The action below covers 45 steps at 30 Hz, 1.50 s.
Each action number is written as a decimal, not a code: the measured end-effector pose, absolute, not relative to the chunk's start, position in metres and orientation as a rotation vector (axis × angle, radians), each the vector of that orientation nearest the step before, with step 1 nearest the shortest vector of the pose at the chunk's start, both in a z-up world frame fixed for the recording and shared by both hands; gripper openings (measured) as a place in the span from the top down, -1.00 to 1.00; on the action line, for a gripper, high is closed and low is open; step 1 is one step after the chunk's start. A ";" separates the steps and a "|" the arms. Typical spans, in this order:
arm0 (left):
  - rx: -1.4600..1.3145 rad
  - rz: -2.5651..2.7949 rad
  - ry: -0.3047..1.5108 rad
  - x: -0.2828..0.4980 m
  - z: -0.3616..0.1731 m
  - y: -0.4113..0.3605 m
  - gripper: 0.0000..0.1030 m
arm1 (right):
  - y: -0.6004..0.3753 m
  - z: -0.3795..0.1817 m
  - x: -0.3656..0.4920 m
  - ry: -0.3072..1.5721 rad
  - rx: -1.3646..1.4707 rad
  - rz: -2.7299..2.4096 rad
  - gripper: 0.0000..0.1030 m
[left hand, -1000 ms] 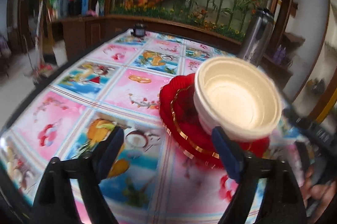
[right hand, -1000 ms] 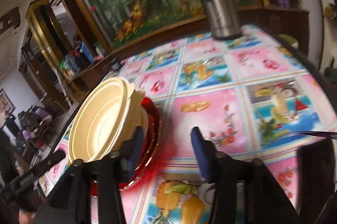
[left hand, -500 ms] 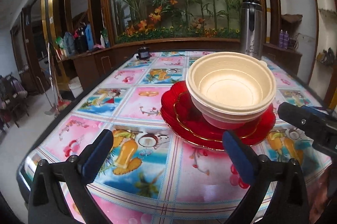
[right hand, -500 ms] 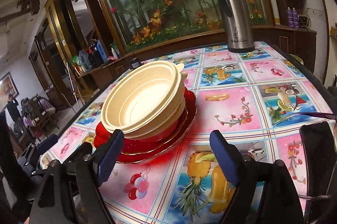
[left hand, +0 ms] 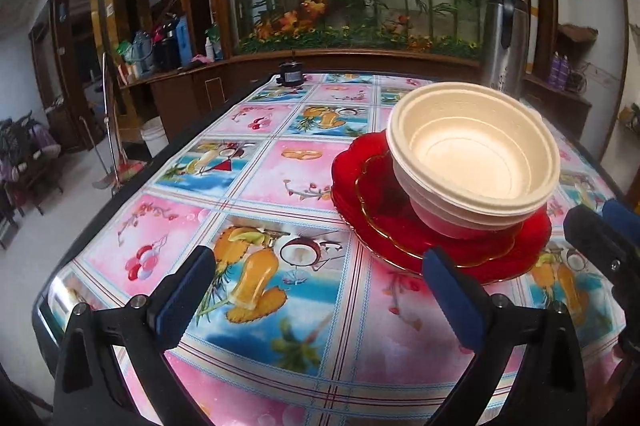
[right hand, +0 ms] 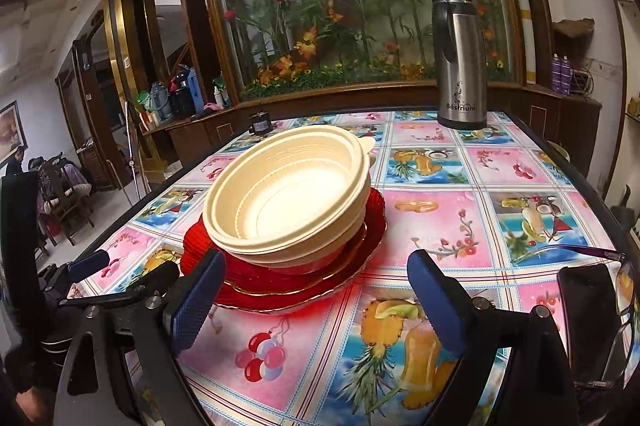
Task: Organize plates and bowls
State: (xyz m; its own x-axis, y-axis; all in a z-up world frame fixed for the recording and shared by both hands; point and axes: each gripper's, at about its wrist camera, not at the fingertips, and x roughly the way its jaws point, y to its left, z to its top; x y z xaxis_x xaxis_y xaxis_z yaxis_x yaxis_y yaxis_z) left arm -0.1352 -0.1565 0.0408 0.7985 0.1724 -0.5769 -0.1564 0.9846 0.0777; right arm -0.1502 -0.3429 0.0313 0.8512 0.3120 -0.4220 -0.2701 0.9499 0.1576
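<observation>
A stack of cream bowls (left hand: 476,153) sits on a red bowl and stacked red plates (left hand: 368,185) with gold rims on the table. The stack also shows in the right wrist view (right hand: 288,201), on the red plates (right hand: 372,226). My left gripper (left hand: 320,282) is open and empty, near the table's front edge, left of the stack. My right gripper (right hand: 316,290) is open and empty, just in front of the plates, touching nothing. The right gripper's tip shows at the right edge of the left wrist view (left hand: 608,230).
The table carries a bright fruit-patterned cloth (left hand: 248,282). A steel thermos (right hand: 460,65) stands at the far right. A small dark object (left hand: 291,73) sits at the far edge. A phone (right hand: 588,326) and glasses (right hand: 592,254) lie at the near right. A wooden ledge with plants lies behind.
Both grippers have pulled back from the stack and levelled out. The bowls and plates, tilted a second ago, now rest flat on the table.
</observation>
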 end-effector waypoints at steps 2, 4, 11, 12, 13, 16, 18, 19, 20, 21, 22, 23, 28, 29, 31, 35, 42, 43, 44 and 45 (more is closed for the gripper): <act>0.048 0.183 0.616 -0.136 0.042 -0.158 -1.00 | -0.341 0.033 -0.152 0.446 0.083 0.309 -0.83; 0.059 0.204 0.605 -0.139 0.044 -0.159 -1.00 | -0.339 0.034 -0.155 0.430 0.071 0.315 -0.84; 0.092 0.232 0.562 -0.149 0.051 -0.162 -1.00 | -0.336 0.035 -0.160 0.404 0.061 0.340 -0.84; 0.101 0.235 0.562 -0.149 0.051 -0.162 -1.00 | -0.336 0.035 -0.160 0.401 0.064 0.344 -0.84; 0.113 0.238 0.560 -0.150 0.050 -0.163 -1.00 | -0.336 0.035 -0.161 0.396 0.064 0.347 -0.84; 0.127 0.222 0.566 -0.150 0.050 -0.164 -1.00 | -0.333 0.036 -0.165 0.381 0.054 0.357 -0.85; 0.140 0.230 0.567 -0.150 0.049 -0.165 -1.00 | -0.331 0.036 -0.166 0.374 0.044 0.355 -0.85; 0.145 0.231 0.567 -0.151 0.049 -0.166 -1.00 | -0.331 0.036 -0.167 0.373 0.043 0.356 -0.86; 0.149 0.232 0.567 -0.151 0.049 -0.167 -1.00 | -0.331 0.036 -0.168 0.372 0.043 0.357 -0.87; 0.157 0.236 0.569 -0.151 0.049 -0.168 -1.00 | -0.331 0.036 -0.167 0.374 0.045 0.358 -0.88; 0.164 0.241 0.573 -0.151 0.049 -0.169 -1.00 | -0.332 0.036 -0.167 0.375 0.048 0.358 -0.88; 0.174 0.250 0.577 -0.150 0.048 -0.169 -1.00 | -0.332 0.036 -0.166 0.378 0.051 0.359 -0.88; 0.173 0.238 0.581 -0.150 0.048 -0.169 -1.00 | -0.335 0.034 -0.163 0.391 0.068 0.365 -0.88; 0.173 0.242 0.582 -0.150 0.048 -0.168 -1.00 | -0.335 0.034 -0.163 0.393 0.068 0.365 -0.88; 0.168 0.241 0.581 -0.151 0.048 -0.167 -1.00 | -0.335 0.034 -0.164 0.392 0.068 0.366 -0.88; 0.165 0.240 0.590 -0.150 0.048 -0.167 -1.00 | -0.335 0.034 -0.164 0.394 0.069 0.365 -0.88; 0.167 0.248 0.597 -0.149 0.047 -0.167 -1.00 | -0.334 0.032 -0.162 0.407 0.076 0.370 -0.88; 0.166 0.248 0.599 -0.148 0.047 -0.166 -1.00 | -0.333 0.032 -0.162 0.407 0.077 0.370 -0.88; 0.165 0.249 0.601 -0.148 0.046 -0.166 -1.00 | -0.333 0.032 -0.162 0.409 0.078 0.371 -0.88; 0.165 0.251 0.604 -0.148 0.046 -0.167 -1.00 | -0.334 0.032 -0.161 0.411 0.080 0.371 -0.88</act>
State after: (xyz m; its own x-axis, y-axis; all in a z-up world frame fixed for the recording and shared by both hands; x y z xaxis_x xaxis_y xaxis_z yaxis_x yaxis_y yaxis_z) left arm -0.1476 -0.1666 0.0460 0.7942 0.2807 -0.5389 -0.1846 0.9564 0.2262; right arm -0.1611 -0.3336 0.0321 0.8504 0.3681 -0.3759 -0.3363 0.9298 0.1498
